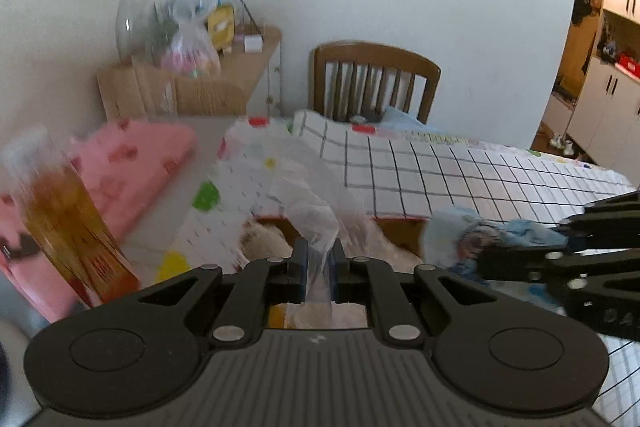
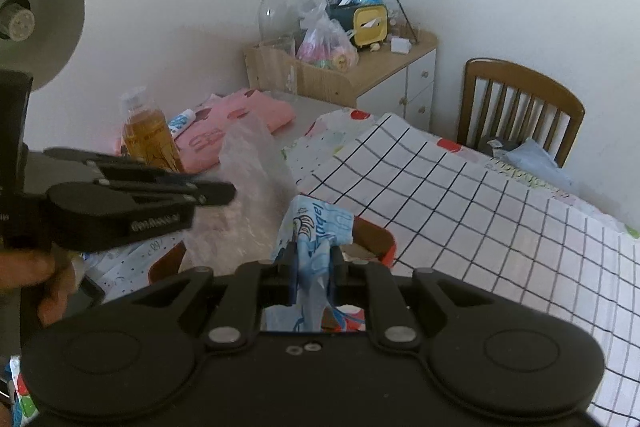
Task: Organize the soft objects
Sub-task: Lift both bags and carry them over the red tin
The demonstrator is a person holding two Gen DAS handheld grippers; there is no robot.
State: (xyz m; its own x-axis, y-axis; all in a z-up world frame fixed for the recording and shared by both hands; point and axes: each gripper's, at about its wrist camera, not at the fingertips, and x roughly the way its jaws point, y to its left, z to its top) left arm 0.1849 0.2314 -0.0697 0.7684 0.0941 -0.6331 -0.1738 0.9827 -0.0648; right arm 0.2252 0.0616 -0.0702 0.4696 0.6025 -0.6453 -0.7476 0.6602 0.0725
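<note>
The left hand-held gripper [image 1: 319,259] pinches a clear plastic bag [image 1: 308,203] while the right hand-held gripper [image 2: 314,263] clamps a blue printed packet [image 2: 316,227], both above an orange-rimmed box [image 2: 376,239] beside the checked cloth [image 2: 480,211].

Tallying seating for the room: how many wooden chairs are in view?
1. The wooden chair stands against the white wall at the far side of the grid-patterned cloth. Others may be outside view.

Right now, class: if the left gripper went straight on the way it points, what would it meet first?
Probably the dotted cloth and checked cloth ahead of the left gripper, which holds a clear bag; depth is unclear.
</note>
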